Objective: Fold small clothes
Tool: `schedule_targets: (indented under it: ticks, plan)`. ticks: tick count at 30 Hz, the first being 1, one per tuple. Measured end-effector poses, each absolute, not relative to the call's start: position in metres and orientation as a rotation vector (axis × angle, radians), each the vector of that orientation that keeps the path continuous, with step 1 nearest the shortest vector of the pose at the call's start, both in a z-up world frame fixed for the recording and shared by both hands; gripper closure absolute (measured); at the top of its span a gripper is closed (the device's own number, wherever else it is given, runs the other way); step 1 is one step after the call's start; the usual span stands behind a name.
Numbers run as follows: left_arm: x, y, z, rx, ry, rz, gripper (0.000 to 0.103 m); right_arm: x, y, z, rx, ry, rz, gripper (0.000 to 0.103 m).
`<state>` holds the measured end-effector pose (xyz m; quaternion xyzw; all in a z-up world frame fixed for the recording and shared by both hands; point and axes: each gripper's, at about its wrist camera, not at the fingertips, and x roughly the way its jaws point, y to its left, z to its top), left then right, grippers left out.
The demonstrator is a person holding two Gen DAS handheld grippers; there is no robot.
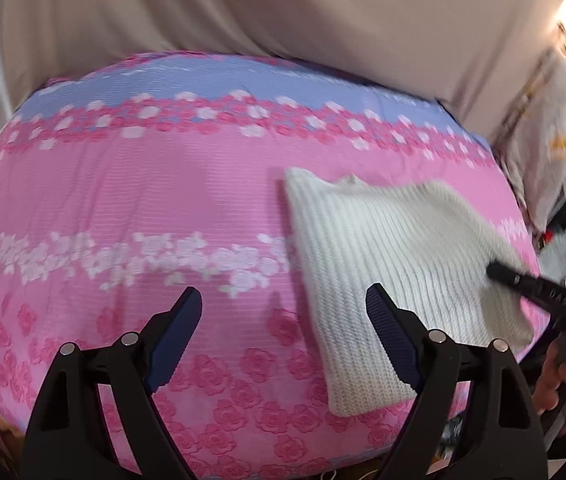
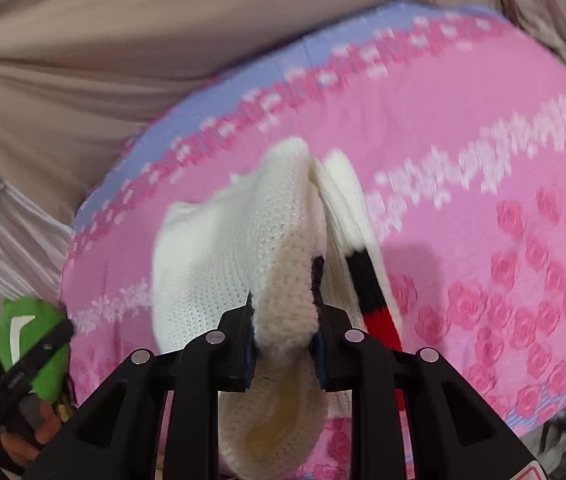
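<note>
1. Knit garment [image 1: 395, 256]: cream-white ribbed, with black and red bands [image 2: 375, 300].
2. Bed cover [image 1: 123, 200]: pink, white blossoms, darker pink roses, lilac stripe along its far edge.
3. Curtain [image 1: 243, 4]: plain beige.

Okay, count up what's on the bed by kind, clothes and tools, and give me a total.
Sweater: 1
Green garment at the bed's edge: 1
Tools: 2, the left tool and the right tool
Total: 4

There was one white knitted garment [image 1: 383, 256], one pink flowered bedspread [image 1: 123, 200], one green item [image 2: 31, 340], two tongs, left [image 1: 283, 300] and right [image 2: 283, 344], and one patterned pillow [image 1: 547, 148].
</note>
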<state>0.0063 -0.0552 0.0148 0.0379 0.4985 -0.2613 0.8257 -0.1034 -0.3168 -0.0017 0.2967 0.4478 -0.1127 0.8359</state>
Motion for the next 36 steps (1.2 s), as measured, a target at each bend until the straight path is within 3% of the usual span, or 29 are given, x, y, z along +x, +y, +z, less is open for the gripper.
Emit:
schedule_targets:
  ticks: [3, 6, 9, 12, 14, 18, 20, 21, 22, 28, 33, 36]
  plan:
    - [0.004, -0.077, 0.011, 0.13, 1.062, -0.589, 0.021, -0.099, -0.322, -0.014, 0.531, 0.988, -0.276, 0.081]
    - [0.004, -0.096, 0.005, 0.17, 1.088, -0.603, 0.021, -0.096, -0.343, -0.079, 0.586, 1.138, -0.303, 0.079]
    - [0.004, -0.112, -0.001, 0.214, 1.101, -0.601, 0.021, -0.103, -0.359, -0.061, 0.74, 1.065, -0.287, 0.071]
    - [0.005, -0.121, -0.006, 0.23, 1.12, -0.6, 0.021, -0.094, -0.361, -0.036, 0.668, 1.046, -0.278, 0.064]
    - [0.005, -0.125, -0.007, 0.244, 1.124, -0.593, 0.021, -0.079, -0.364, -0.025, 0.591, 1.038, -0.289, 0.053]
    - [0.006, -0.128, -0.012, 0.25, 1.137, -0.584, 0.021, -0.04, -0.369, -0.039, 0.564, 1.072, -0.285, 0.047]
    - [0.006, -0.129, -0.013, 0.255, 1.144, -0.581, 0.021, -0.031, -0.36, -0.053, 0.542, 1.116, -0.275, 0.052]
    - [0.007, -0.129, -0.013, 0.256, 1.145, -0.579, 0.021, -0.03, -0.357, -0.054, 0.536, 1.13, -0.268, 0.063]
    - [0.007, -0.129, -0.013, 0.257, 1.145, -0.575, 0.021, -0.027, -0.352, -0.055, 0.529, 1.13, -0.251, 0.083]
    - [0.009, -0.128, -0.018, 0.256, 1.159, -0.561, 0.021, -0.059, -0.357, 0.011, 0.538, 0.891, -0.239, 0.086]
    - [0.01, -0.132, -0.028, 0.257, 1.195, -0.561, 0.021, -0.06, -0.378, -0.069, 0.496, 1.107, -0.33, 0.084]
    - [0.011, -0.133, -0.03, 0.259, 1.201, -0.564, 0.021, -0.08, -0.385, -0.038, 0.664, 0.988, -0.293, 0.078]
